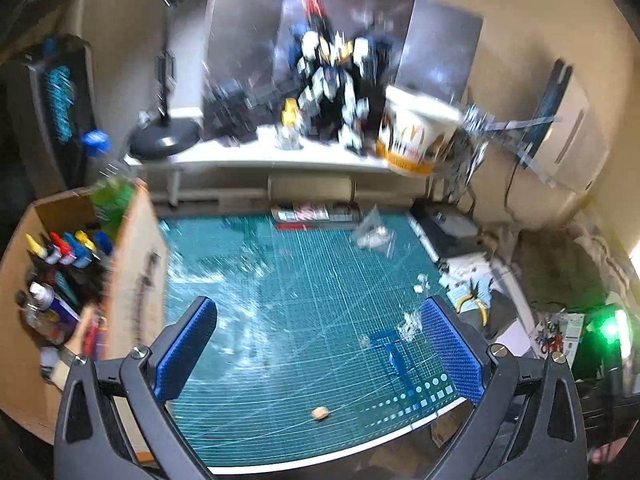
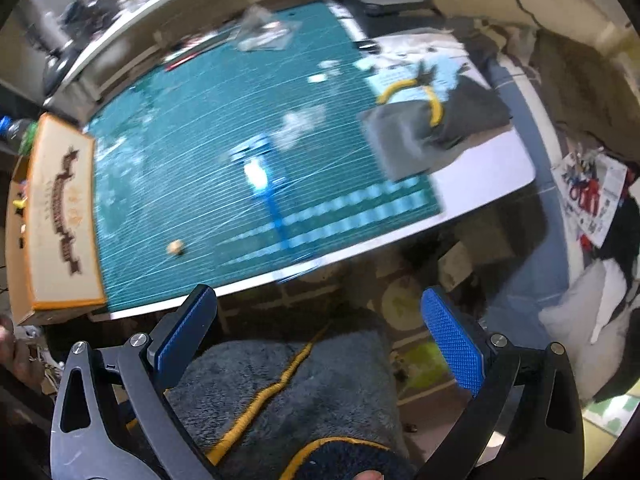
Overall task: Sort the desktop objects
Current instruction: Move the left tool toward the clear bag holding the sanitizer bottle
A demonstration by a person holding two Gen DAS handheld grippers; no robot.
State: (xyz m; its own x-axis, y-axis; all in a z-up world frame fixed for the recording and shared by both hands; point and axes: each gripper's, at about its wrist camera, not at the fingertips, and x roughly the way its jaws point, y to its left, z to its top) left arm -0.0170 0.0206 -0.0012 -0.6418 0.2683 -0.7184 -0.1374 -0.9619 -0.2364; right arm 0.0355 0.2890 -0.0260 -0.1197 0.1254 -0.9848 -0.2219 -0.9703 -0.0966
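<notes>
1. On the cutting mat (image 1: pixel 280 320), toward its front right corner: blue plastic part (image 1: pixel 394 350), just ahead of left gripper (image 1: pixel 320 356), jaws spread wide, nothing gripped.
2. Small tan bead (image 1: pixel 320 413) near mat's front edge.
3. Right gripper (image 2: pixel 320 340) off the desk's front edge, over grey fleece (image 2: pixel 320 392), released, empty.
4. Cardboard box (image 1: pixel 136 264) w/ paint bottles at mat's left edge; yellow-handled pliers (image 1: pixel 474 304) at right.

The left gripper (image 1: pixel 320 354) hangs wide open and empty at the frame's bottom over a green cutting mat (image 1: pixel 288 304), with a blue plastic piece (image 1: pixel 394 350) lower right, a cardboard box (image 1: pixel 132 280) of bottles left, and yellow-handled pliers (image 1: pixel 474 300) right.
</notes>
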